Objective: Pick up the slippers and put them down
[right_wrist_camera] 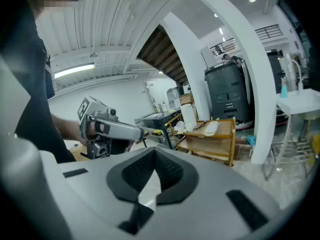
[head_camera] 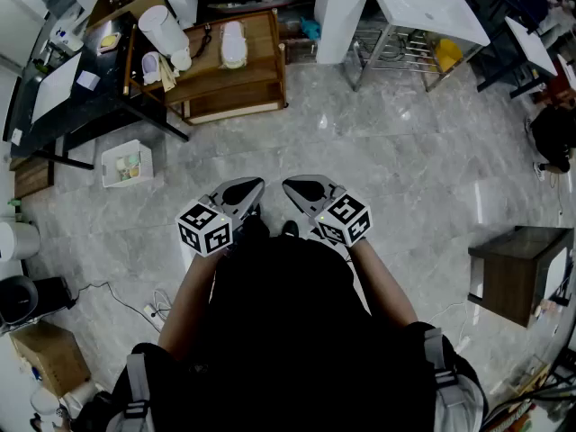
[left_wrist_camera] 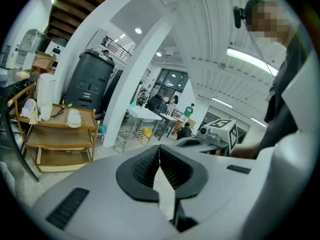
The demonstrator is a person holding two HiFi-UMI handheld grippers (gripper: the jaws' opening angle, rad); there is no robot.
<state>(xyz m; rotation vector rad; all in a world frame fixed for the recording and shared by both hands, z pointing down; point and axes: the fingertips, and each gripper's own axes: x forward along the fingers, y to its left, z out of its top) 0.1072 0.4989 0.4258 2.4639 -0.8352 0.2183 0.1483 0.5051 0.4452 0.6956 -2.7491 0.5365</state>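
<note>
Slippers: I am making out only one for sure, a pale slipper lying on the top shelf of the wooden trolley, toward its right edge, with its long axis running away from me. I am holding my left gripper and right gripper side by side over the floor, both fully closed and gripping nothing. The slipper is sitting well apart from them, almost straight ahead of the left gripper, so I am judging that hand the nearer.
</note>
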